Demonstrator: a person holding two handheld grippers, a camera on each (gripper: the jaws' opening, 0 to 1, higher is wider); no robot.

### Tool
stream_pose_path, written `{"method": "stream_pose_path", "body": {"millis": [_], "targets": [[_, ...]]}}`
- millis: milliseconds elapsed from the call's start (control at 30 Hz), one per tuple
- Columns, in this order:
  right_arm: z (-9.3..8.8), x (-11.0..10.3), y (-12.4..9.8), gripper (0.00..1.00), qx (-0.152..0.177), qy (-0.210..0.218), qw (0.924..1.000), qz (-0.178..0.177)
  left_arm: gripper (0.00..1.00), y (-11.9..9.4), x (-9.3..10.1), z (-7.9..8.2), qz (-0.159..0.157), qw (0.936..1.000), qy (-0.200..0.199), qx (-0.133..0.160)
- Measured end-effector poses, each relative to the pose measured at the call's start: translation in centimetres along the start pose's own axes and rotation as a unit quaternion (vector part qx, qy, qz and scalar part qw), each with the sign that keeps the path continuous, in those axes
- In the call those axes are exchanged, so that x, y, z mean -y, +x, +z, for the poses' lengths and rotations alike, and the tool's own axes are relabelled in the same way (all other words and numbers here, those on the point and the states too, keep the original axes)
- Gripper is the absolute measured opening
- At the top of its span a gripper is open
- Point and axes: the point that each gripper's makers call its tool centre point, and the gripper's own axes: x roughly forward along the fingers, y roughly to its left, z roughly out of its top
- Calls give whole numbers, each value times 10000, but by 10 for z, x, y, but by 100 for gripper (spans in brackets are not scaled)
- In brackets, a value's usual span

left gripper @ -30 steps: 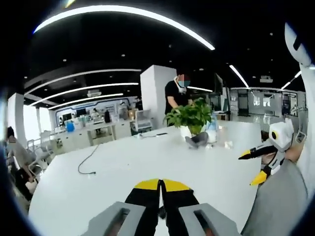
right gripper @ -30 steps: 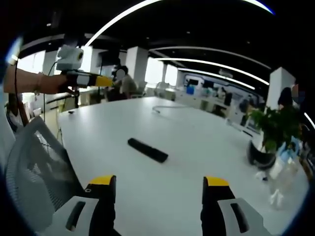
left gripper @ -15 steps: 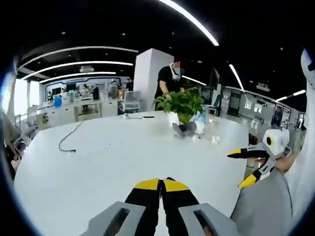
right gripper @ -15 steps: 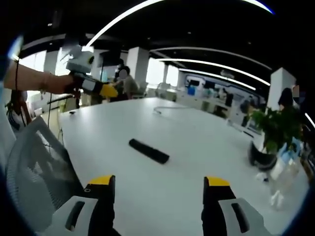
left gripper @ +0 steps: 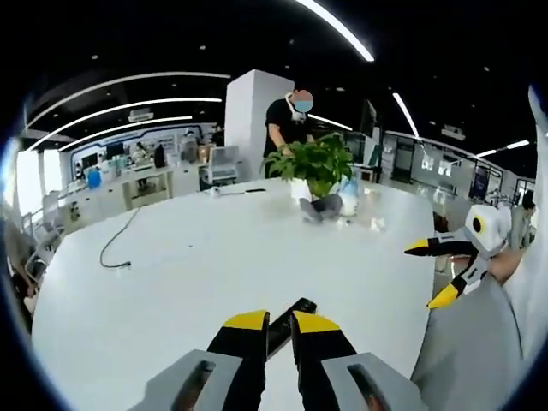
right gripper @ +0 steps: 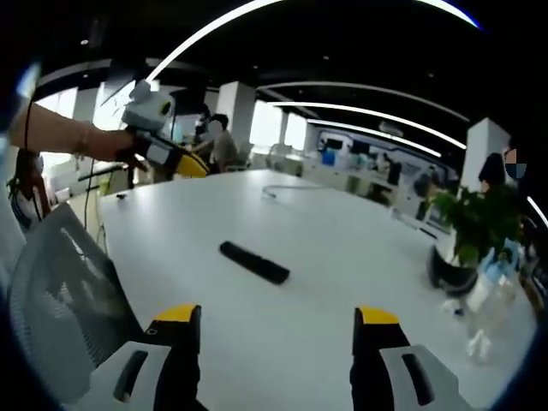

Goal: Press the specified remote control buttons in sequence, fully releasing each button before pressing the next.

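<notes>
Left gripper [left gripper: 280,321] nearly closed above remote [left gripper: 289,313]; right gripper [right gripper: 278,315] wide apart

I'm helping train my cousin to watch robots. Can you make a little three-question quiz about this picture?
1. True or false: the remote lies flat on the table.
2. Which gripper has its jaws wide apart: left or right?
3. What stands by the bottles: A plant, B lamp, C box?

Key: 1 true. 2 right. 3 A.
</notes>
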Motion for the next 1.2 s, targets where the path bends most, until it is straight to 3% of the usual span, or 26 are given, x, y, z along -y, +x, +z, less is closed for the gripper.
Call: {"method": "stream_pose_path", "body": {"millis": [67, 267, 700, 1200], "targets": [[0, 0, 0, 71, 2, 0, 10000, 2, 16, 1, -2, -2, 82, 9999, 129, -40], [0, 0, 0, 70, -4, -10, 10000, 1, 16, 7, 4, -11, -117, 9995, 183, -249], [0, 1, -1, 70, 5, -21, 10000, -19, 31, 22, 10, -35, -377, 9961, 272, -745], [-2, 2, 0, 68, -54, 19, 10000, -18, 40, 44, 0, -50, -542, 9906, 331, -1213]]}}
